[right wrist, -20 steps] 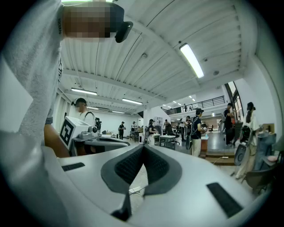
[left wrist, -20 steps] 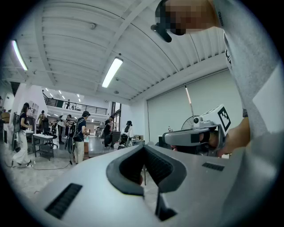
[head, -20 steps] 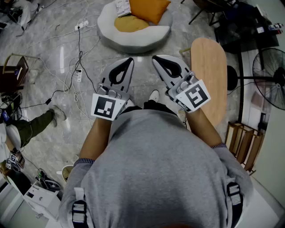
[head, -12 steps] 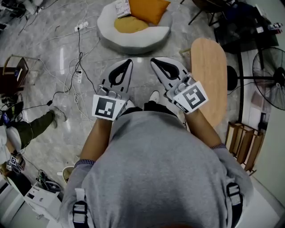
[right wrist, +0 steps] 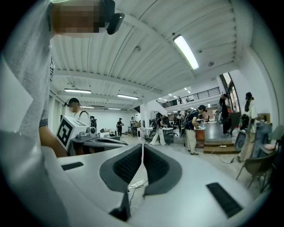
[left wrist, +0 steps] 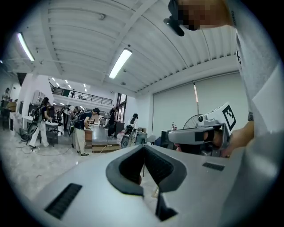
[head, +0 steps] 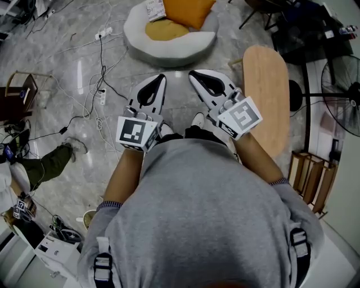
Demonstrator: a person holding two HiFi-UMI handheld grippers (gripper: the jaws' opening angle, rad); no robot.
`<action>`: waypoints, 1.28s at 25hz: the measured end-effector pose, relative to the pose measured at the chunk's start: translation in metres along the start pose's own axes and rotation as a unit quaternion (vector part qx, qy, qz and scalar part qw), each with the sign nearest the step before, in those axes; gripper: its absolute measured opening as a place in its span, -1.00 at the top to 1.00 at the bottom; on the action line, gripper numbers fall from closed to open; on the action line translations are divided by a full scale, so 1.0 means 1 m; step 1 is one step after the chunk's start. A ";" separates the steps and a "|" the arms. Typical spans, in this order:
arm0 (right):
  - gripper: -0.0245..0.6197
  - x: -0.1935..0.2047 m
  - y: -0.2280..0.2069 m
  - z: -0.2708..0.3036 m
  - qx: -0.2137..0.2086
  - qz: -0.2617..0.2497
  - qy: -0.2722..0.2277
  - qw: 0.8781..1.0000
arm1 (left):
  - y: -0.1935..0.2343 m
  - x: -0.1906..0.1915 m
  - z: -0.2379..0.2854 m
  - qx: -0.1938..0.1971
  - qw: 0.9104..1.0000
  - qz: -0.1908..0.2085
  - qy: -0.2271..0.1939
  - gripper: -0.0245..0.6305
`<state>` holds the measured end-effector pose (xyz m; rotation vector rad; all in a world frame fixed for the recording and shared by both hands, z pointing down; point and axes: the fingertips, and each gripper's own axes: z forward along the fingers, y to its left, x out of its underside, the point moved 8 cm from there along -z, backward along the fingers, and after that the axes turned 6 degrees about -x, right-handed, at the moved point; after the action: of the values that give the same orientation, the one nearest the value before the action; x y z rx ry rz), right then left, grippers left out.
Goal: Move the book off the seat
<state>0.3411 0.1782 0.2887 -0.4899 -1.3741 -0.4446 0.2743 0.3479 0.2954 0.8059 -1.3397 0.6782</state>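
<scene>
I get bright, even light from ceiling strip lights [left wrist: 120, 63], which blow out to plain white in both gripper views. In my head view the glossy floor [head: 79, 76] throws back a pale streak of glare and the shadows are soft. Both gripper views bend hard and go black at the corners.

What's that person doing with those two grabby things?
A person in a grey top holds the left gripper and the right gripper out in front, side by side. Both are shut, with nothing between their fingers. Ahead on the floor sits a round white seat with orange cushions and a book at its far edge. Neither gripper has reached the book yet.
</scene>
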 end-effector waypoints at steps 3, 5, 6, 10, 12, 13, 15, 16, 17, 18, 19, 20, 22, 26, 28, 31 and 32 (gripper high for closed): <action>0.80 0.003 -0.001 0.003 0.008 0.010 0.020 1.000 | 0.004 0.011 0.000 -0.008 0.999 -0.023 0.028 0.82; 0.73 0.010 -0.003 0.004 0.013 0.021 0.038 0.999 | 0.007 0.018 0.001 -0.015 0.998 -0.031 0.049 0.68; 0.68 0.012 -0.004 0.005 0.014 0.029 0.047 0.998 | 0.010 0.022 0.001 -0.019 0.997 -0.036 0.060 0.64; 0.31 0.029 -0.008 0.009 0.007 0.062 0.074 0.995 | 0.013 0.032 0.003 -0.031 0.994 -0.039 0.096 0.27; 0.16 0.037 -0.012 0.008 0.008 0.069 0.088 0.994 | 0.011 0.035 0.005 -0.035 0.993 -0.036 0.105 0.16; 0.11 0.041 -0.014 0.007 0.008 0.071 0.095 0.993 | 0.010 0.036 0.006 -0.038 0.993 -0.036 0.107 0.12; 0.02 0.046 -0.019 0.005 0.008 0.076 0.103 0.992 | 0.008 0.038 0.008 -0.043 0.992 -0.038 0.111 0.04; 0.00 0.047 -0.021 0.004 0.009 0.080 0.105 0.991 | 0.008 0.039 0.009 -0.046 0.992 -0.039 0.113 0.02; -0.03 0.048 -0.024 0.003 0.010 0.082 0.106 0.991 | 0.007 0.040 0.010 -0.049 0.991 -0.040 0.114 0.02; -0.06 0.048 -0.027 0.002 0.012 0.082 0.107 0.991 | 0.007 0.041 0.012 -0.050 0.991 -0.041 0.115 0.02; -0.09 0.049 -0.031 0.001 0.012 0.081 0.109 0.991 | 0.005 0.042 0.014 -0.052 0.991 -0.041 0.116 0.02; -0.10 0.049 -0.034 0.000 0.012 0.079 0.111 0.991 | 0.004 0.043 0.017 -0.054 0.991 -0.040 0.118 0.02; -0.11 0.050 -0.041 -0.002 0.007 0.076 0.113 0.991 | 0.001 0.044 0.024 -0.059 0.990 -0.039 0.119 0.02; -0.11 0.052 -0.059 -0.010 -0.004 0.074 0.114 0.991 | -0.009 0.046 0.040 -0.067 0.990 -0.030 0.124 0.02; -0.11 0.052 -0.069 -0.012 -0.008 0.074 0.113 0.991 | -0.009 0.046 0.048 -0.076 0.989 -0.029 0.123 0.02; -0.11 0.049 -0.087 -0.009 -0.015 0.072 0.114 0.991 | -0.001 0.043 0.058 -0.095 0.988 -0.027 0.118 0.02; -0.11 0.049 -0.093 -0.008 -0.016 0.072 0.115 0.991 | 0.000 0.042 0.062 -0.099 0.988 -0.027 0.118 0.02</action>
<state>0.3021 0.0965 0.3423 -0.5443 -1.1039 -0.3921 0.2441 0.2957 0.3398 0.5793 -1.1456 0.5685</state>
